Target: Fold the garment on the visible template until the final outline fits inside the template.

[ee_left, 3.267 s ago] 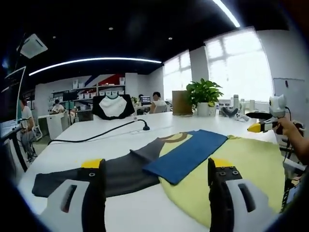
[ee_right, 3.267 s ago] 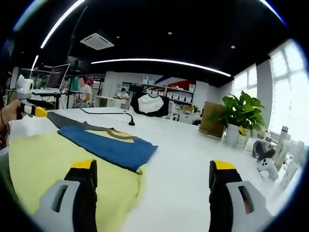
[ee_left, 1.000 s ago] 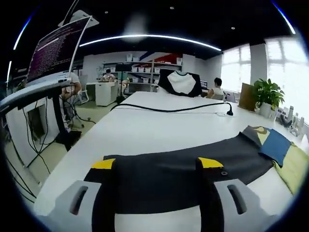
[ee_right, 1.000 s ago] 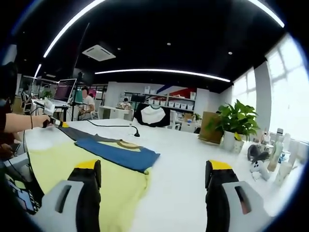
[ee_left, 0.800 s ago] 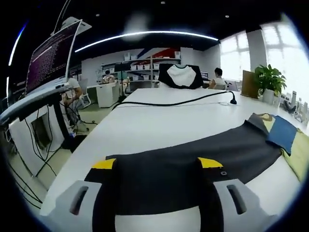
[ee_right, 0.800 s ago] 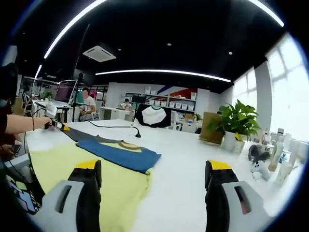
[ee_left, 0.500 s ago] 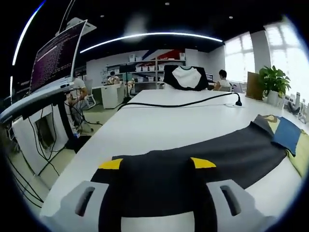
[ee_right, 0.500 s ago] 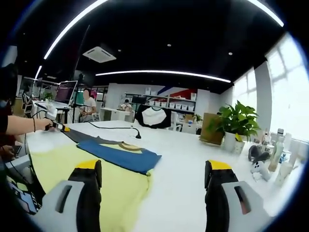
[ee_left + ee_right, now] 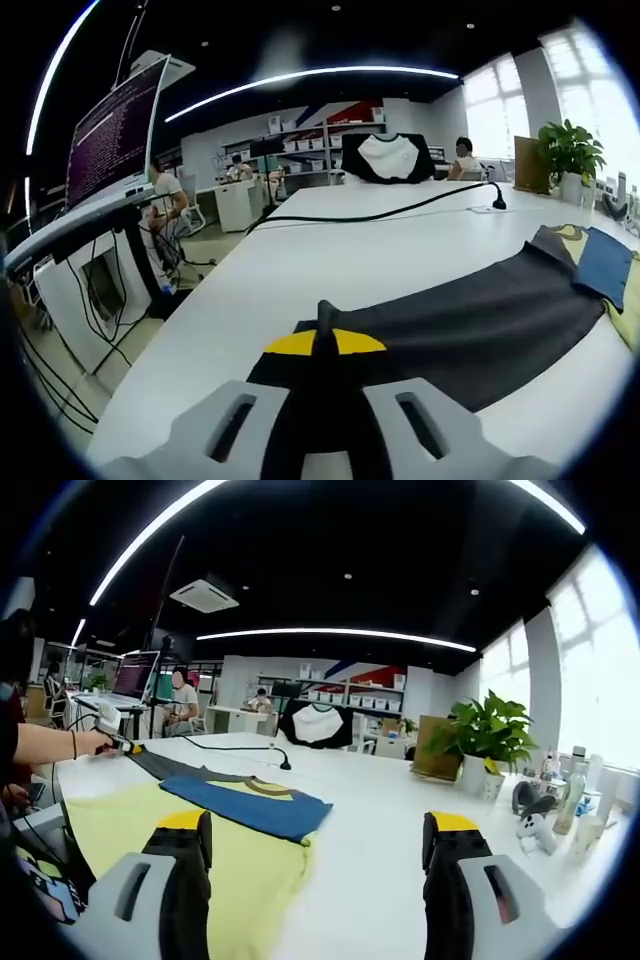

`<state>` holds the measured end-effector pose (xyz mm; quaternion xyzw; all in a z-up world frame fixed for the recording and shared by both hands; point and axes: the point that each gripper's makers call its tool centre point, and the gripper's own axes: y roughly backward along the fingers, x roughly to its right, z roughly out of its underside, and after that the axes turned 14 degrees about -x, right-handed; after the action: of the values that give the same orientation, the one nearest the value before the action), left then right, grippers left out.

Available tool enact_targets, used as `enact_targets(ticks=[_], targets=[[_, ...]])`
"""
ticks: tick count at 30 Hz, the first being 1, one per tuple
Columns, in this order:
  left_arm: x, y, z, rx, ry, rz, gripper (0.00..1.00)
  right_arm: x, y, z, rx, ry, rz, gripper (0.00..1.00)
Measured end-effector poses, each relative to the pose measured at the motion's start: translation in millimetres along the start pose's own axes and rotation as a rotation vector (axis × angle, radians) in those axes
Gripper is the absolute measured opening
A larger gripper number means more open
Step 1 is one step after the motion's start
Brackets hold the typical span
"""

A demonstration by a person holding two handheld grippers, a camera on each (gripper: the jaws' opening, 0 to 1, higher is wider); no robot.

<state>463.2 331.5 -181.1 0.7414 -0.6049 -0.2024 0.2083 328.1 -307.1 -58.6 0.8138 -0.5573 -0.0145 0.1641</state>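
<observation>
The garment lies flat on the white table (image 9: 330, 250): a yellow body (image 9: 130, 845), a blue sleeve (image 9: 255, 802) folded across it, and a dark grey sleeve (image 9: 470, 310) stretched out sideways. My left gripper (image 9: 325, 343) is shut on the cuff end of the dark grey sleeve, its yellow tips pressed together over the cloth. In the right gripper view a hand holds that left gripper (image 9: 118, 738) at the far end of the grey sleeve (image 9: 165, 763). My right gripper (image 9: 315, 825) hangs open above the yellow body's edge, with nothing between its jaws.
A black cable (image 9: 400, 208) runs across the far table to a small puck. A potted plant (image 9: 485, 735) and several bottles and controllers (image 9: 550, 815) stand at the right. A monitor (image 9: 115, 130) sits past the table's left edge. People sit at far desks.
The left gripper's jaws, open over the dark sleeve's cuff before, have shut on it. The right gripper has stayed open and nearly still.
</observation>
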Motion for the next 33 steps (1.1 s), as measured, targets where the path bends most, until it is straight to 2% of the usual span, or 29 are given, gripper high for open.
enact_targets(ticks=[1,3,6,8,11,12,13,15,18,20,23,25,27,28,33], targets=[[1.6,0.0,-0.5,-0.009,0.043,0.017,0.03,1.1,0.9,0.1,-0.001,-0.001,0.002,0.89],[1.6,4.2,-9.8,0.021,0.026,0.016,0.03,7.7,3.4,-0.4,0.005,-0.017,0.022,0.89],[7.4,7.8,-9.9,0.007,0.024,0.023,0.03,13.2,5.7,-1.9,0.014,-0.029,0.036,0.89],[7.7,14.6,-14.6,0.030,0.030,0.017,0.03,13.7,6.3,-1.3,0.012,-0.027,0.041,0.89],[11.3,23.0,-19.5,0.032,0.117,0.051,0.03,13.3,5.7,1.8,-0.002,-0.029,0.031,0.89],[10.1,26.8,-23.2,0.035,0.106,0.042,0.03,13.9,5.6,2.4,-0.004,-0.031,0.032,0.89],[7.3,32.2,-31.8,0.063,0.063,0.005,0.03,15.5,5.9,2.6,-0.005,-0.038,0.038,0.89],[10.1,38.2,-37.6,0.078,0.058,-0.002,0.03,18.2,7.2,1.2,-0.001,-0.051,0.052,0.89],[31.5,54.6,-54.8,0.117,0.111,0.096,0.03,16.3,9.8,-2.5,0.007,-0.048,0.050,0.88],[37.4,61.8,-62.2,0.118,0.102,0.099,0.03,15.5,9.8,-2.5,0.006,-0.043,0.045,0.88],[58.2,74.2,-81.9,0.128,0.064,0.134,0.03,17.4,10.9,-1.8,0.006,-0.048,0.046,0.88],[78.0,84.7,-98.4,0.162,0.066,0.206,0.03,18.9,11.0,-1.2,0.004,-0.048,0.051,0.88],[91.5,92.9,-108.7,0.165,0.089,0.240,0.03,19.9,11.1,0.0,-0.008,-0.049,0.053,0.88],[102.4,97.2,-116.7,0.173,0.095,0.277,0.03,19.6,13.4,-1.8,0.001,-0.048,0.052,0.88],[134.9,106.3,-138.7,0.186,0.108,0.338,0.03,19.7,18.6,-4.3,0.013,-0.042,0.050,0.88]])
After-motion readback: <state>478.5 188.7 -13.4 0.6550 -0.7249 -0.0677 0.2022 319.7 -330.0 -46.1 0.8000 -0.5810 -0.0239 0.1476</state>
